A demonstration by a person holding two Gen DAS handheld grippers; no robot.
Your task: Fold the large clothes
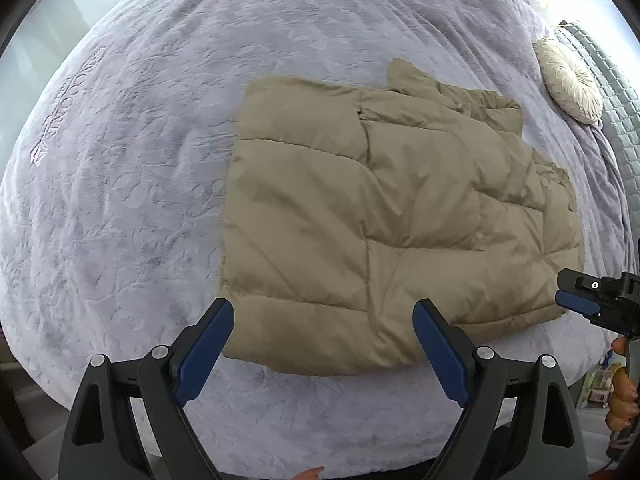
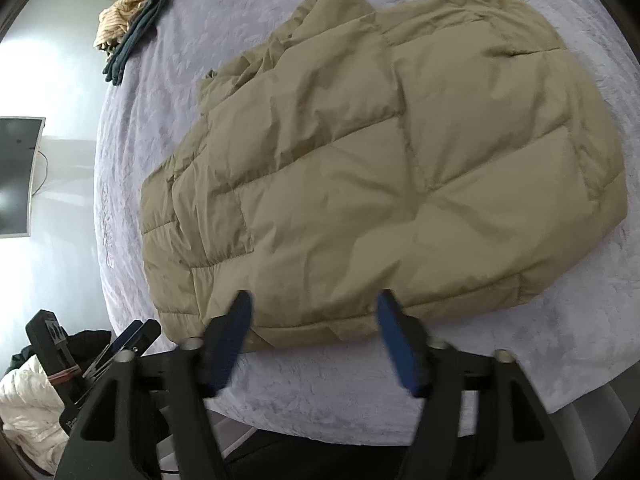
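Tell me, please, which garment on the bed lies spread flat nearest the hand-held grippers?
The tan jacket; the other clothes lie bunched at the bed's far edge.

place: home bedroom | evidence: bed under lavender blanket (image 1: 140, 140), round cushion (image 1: 570, 80), wall-mounted screen (image 2: 16, 176)

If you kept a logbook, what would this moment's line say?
jacket: partly folded on bed | left gripper: open, empty | right gripper: open, empty

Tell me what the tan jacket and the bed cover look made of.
Tan jacket: probably thin, smooth synthetic shell over puffy filling, judging by stitched quilted panels and a faint sheen. Bed cover: likely soft plush or fleece; its matte lilac surface shows an embossed leafy pattern.
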